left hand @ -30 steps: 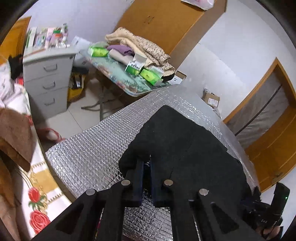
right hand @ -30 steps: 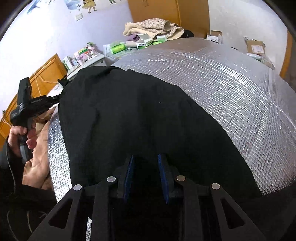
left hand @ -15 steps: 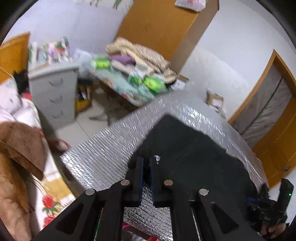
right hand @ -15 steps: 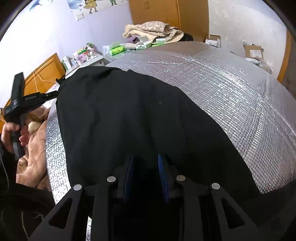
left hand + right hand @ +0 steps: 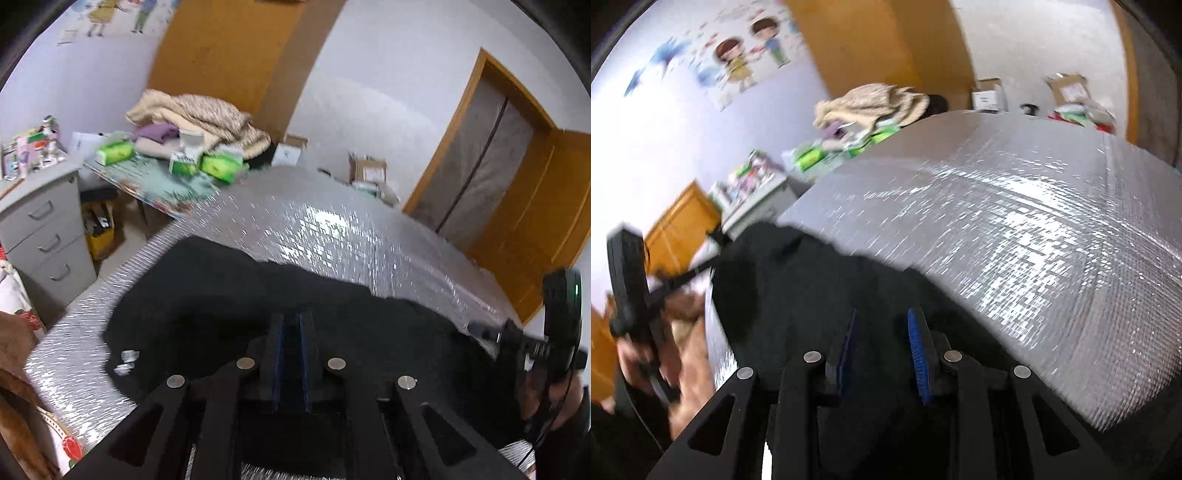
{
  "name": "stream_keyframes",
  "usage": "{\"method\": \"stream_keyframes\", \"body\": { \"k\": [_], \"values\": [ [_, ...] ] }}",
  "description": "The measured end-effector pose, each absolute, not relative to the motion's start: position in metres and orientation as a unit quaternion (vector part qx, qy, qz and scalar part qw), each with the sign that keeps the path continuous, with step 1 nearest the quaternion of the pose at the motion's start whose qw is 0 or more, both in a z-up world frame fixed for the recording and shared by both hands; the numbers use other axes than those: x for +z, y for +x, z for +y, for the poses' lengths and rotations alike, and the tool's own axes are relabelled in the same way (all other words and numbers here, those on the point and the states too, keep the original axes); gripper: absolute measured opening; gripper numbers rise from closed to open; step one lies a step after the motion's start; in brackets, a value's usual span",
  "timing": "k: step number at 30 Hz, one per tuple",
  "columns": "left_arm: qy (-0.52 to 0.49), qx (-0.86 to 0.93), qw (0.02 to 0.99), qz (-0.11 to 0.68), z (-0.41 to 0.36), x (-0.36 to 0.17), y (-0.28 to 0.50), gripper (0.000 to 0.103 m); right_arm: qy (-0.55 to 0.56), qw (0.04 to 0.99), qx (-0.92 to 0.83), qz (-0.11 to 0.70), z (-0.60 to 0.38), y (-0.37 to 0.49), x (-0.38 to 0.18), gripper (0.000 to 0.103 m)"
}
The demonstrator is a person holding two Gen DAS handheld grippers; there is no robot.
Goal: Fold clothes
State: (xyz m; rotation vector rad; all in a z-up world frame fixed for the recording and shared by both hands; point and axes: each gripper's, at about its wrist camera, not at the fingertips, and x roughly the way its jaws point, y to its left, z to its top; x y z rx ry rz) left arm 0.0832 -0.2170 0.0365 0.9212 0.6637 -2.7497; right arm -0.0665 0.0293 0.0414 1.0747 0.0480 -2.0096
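A black garment (image 5: 207, 295) lies bunched on the silver foil-covered table (image 5: 332, 229). My left gripper (image 5: 292, 317) hangs over its near part, pads almost together with dark cloth pinched between them. In the right wrist view the same garment (image 5: 812, 288) rises up to my right gripper (image 5: 881, 317). Its blue pads stand a moderate gap apart with black cloth filling the gap. The foil table (image 5: 1015, 221) shows bare beyond the cloth. A hand (image 5: 550, 402) holding the right gripper shows at the right edge. Both views are blurred by motion.
A side table (image 5: 159, 192) beyond the foil carries green tissue packs and folded blankets. A grey drawer unit (image 5: 40, 229) stands at the left, beside flowered bedding (image 5: 14, 295). Cardboard boxes (image 5: 365, 170) sit on the floor near a wooden door (image 5: 517, 184).
Both grippers have swung up and forward, carrying cloth. The garment, spread flat before, now lies bunched and covers less foil. My left gripper has moved from the garment's left edge to over its middle.
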Motion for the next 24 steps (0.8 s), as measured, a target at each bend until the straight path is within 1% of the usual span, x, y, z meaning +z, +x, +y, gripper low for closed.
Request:
{"method": "stream_keyframes", "body": {
  "k": [4,8,12,15,20,24],
  "values": [
    [0.339,-0.913,0.073,0.217,-0.210,0.015,0.068,0.007,0.458,0.406,-0.791,-0.019,0.029,-0.102,0.037,0.036],
    [0.339,-0.912,0.067,0.220,-0.206,-0.001,0.068,0.007,0.489,0.404,-0.773,-0.033,0.020,-0.127,0.022,0.037],
    [0.336,-0.911,0.059,0.234,-0.210,-0.007,0.071,0.007,0.524,0.421,-0.740,-0.010,0.003,-0.131,0.003,0.037],
    [0.331,-0.911,0.056,0.239,-0.211,-0.009,0.074,0.007,0.514,0.437,-0.737,0.020,0.000,-0.116,0.005,0.037],
    [0.329,-0.916,0.064,0.221,-0.206,-0.009,0.073,0.007,0.503,0.445,-0.739,0.059,0.004,-0.095,0.008,0.037],
    [0.326,-0.916,0.062,0.225,-0.208,-0.011,0.074,0.007,0.494,0.450,-0.741,0.067,0.004,-0.093,0.010,0.037]
  ]
}}
